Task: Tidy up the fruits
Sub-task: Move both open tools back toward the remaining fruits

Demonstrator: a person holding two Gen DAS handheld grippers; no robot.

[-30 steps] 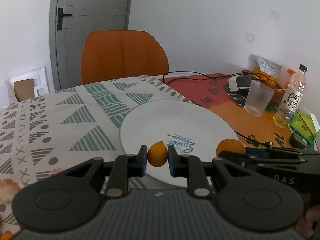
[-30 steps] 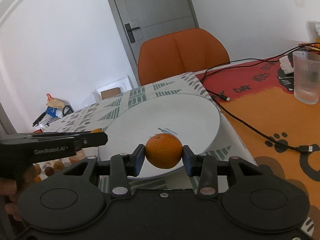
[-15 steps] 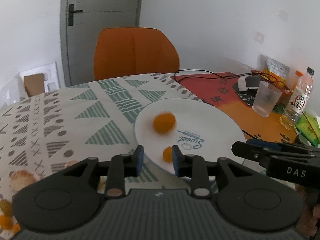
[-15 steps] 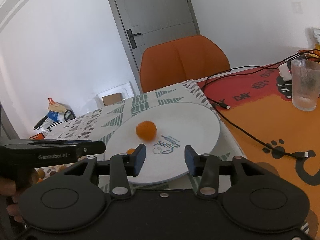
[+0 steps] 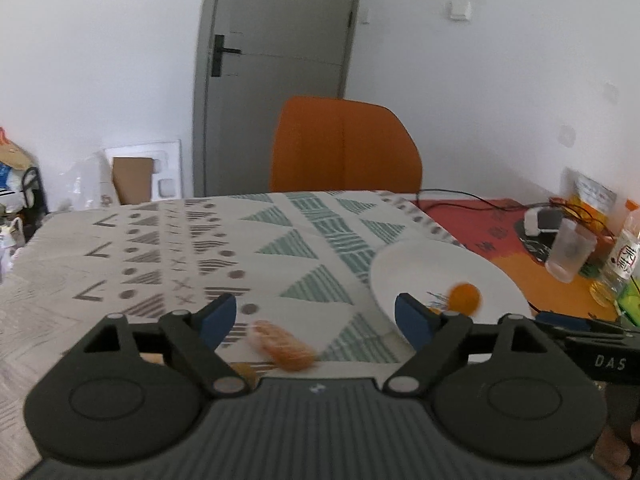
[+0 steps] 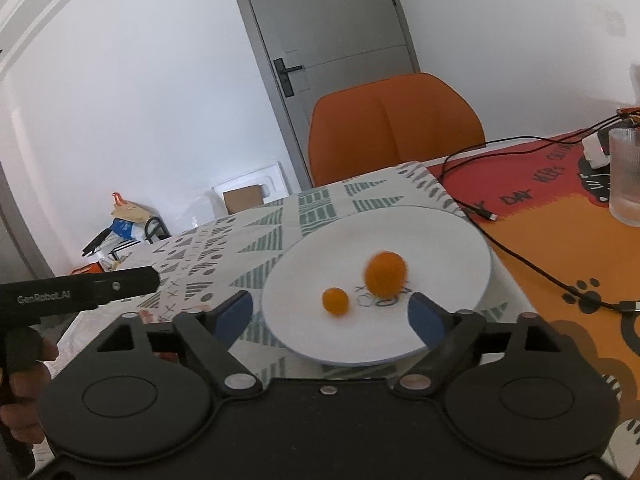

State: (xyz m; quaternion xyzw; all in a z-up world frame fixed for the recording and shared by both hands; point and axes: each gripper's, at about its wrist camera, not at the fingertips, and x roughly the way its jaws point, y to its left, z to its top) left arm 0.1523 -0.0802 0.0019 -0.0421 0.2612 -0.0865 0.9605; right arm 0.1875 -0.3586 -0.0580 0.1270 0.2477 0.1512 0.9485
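Left gripper: the black left gripper with blue finger pads (image 5: pixel 316 316) has its jaws spread wide and holds nothing – it hovers over the patterned tablecloth.
Peeled fruit: a blurred pale-orange peeled fruit piece (image 5: pixel 285 346) lies on the cloth between the two left fingers, near the front edge of the table.
Right gripper: the black right gripper with blue finger pads (image 6: pixel 331 316) is also wide and empty, above the near rim of the plate.
Plate: the round white plate (image 6: pixel 452 236) sits on the right edge of the grey-and-green patterned tablecloth (image 5: pixel 168 248), just beside the orange mat.
Fruits on plate: a larger round orange fruit (image 6: pixel 385 273) rests near the plate's centre – a smaller round orange fruit (image 6: pixel 335 301) lies just beside it, toward the near-left rim.
Mat: the orange-and-red mat with paw prints (image 6: pixel 560 248) carries a black cable (image 6: pixel 532 268) and a clear ribbed glass (image 6: pixel 625 176) at its far right edge.
Behind: an orange chair (image 6: pixel 394 124) stands at the table's far edge.
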